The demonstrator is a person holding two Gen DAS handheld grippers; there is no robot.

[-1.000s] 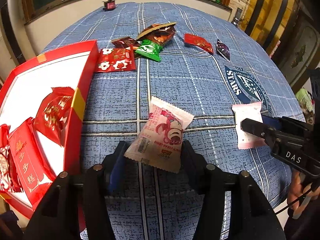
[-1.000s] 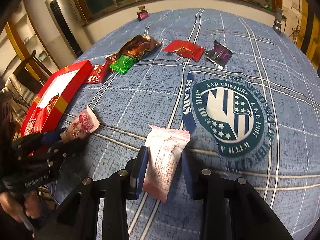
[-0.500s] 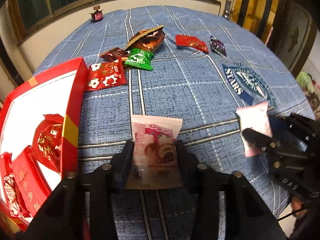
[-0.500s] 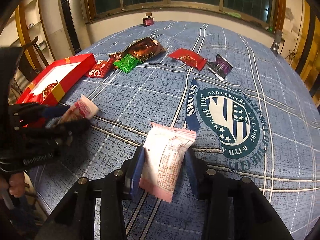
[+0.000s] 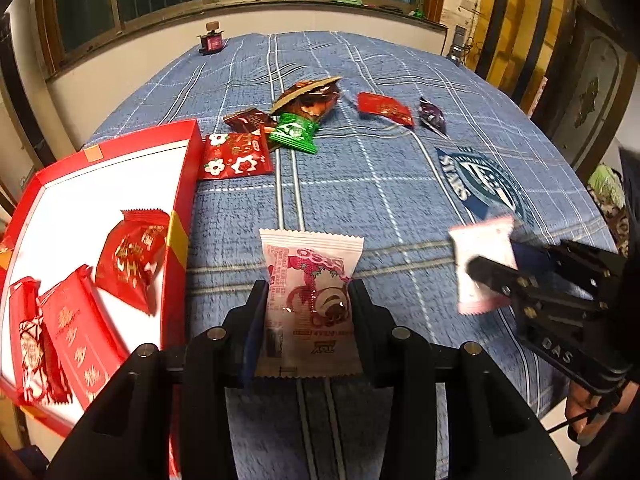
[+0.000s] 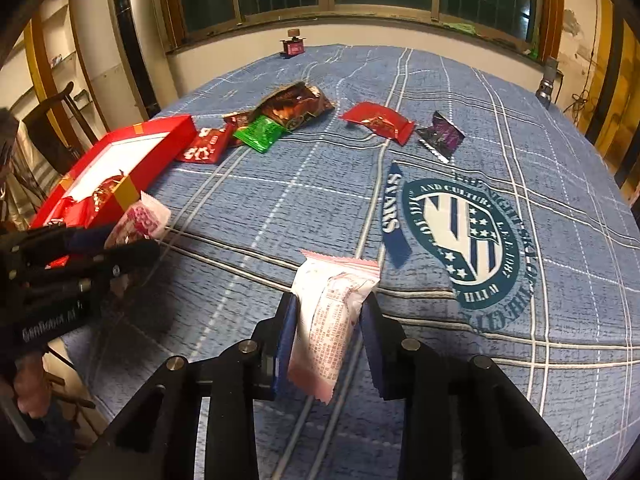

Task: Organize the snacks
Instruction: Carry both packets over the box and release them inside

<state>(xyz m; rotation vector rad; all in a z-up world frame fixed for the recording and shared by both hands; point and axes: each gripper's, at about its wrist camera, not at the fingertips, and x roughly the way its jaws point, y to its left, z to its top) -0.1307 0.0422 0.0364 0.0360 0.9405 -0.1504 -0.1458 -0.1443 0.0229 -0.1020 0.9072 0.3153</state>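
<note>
Both pouches lifted off cloth since earlier: left gripper (image 5: 308, 312), just closing, clamps bear-print pouch (image 5: 310, 300), long axis up-frame; right gripper (image 6: 330, 332), just closing, clamps pink pouch (image 6: 328, 320), tilted. Red box (image 5: 182, 200) at left edge holds red packets (image 5: 132, 256).

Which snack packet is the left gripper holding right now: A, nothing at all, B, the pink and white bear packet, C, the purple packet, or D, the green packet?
B: the left gripper is shut on the pink and white bear packet, its pads pressing both sides.
</note>
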